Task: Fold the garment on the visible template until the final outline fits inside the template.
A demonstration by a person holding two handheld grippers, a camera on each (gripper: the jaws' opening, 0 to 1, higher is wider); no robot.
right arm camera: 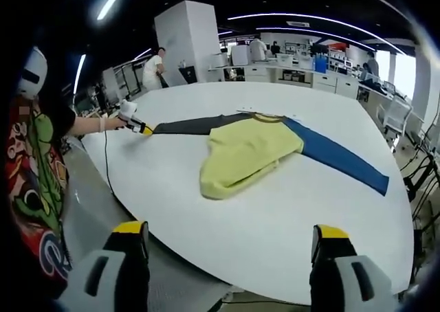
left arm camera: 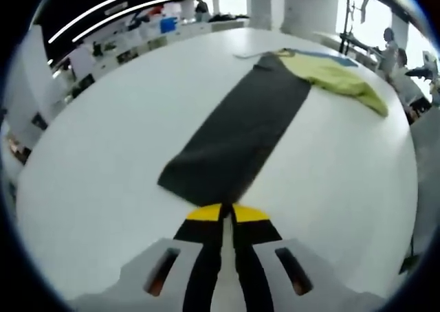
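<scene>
One garment [right arm camera: 275, 150] is laid on one round white table [right arm camera: 275, 243]. It is made up of a yellow-green body, bunched and folded over in soft creases, and two long sleeves: one dark grey sleeve [left arm camera: 237, 143] and one blue sleeve [right arm camera: 340, 157], each spread flat as a narrow strip. The fabric is matte; the table surface is smooth and glossy.

In the left gripper view, the left gripper [left arm camera: 225, 212] is seen with its two yellow-tipped black jaws pressed together, with the cuff end of the dark grey sleeve lying right at the tips; whether fabric is pinched between them cannot be told. The sleeve runs straight ahead of the jaws toward the yellow-green body, which lies beyond and to the right of them. Bare table is seen on both sides of the sleeve.

In the right gripper view, the right gripper [right arm camera: 230, 240] is held with its two jaws wide apart and nothing between them, at the near table edge. The garment lies well ahead of the jaws, past a broad band of bare white surface. The blue sleeve stretches ahead and to the right, ending short of the table rim. The left gripper is seen far ahead to the left, held in a person's hand [right arm camera: 124, 113] at the grey cuff.
</scene>
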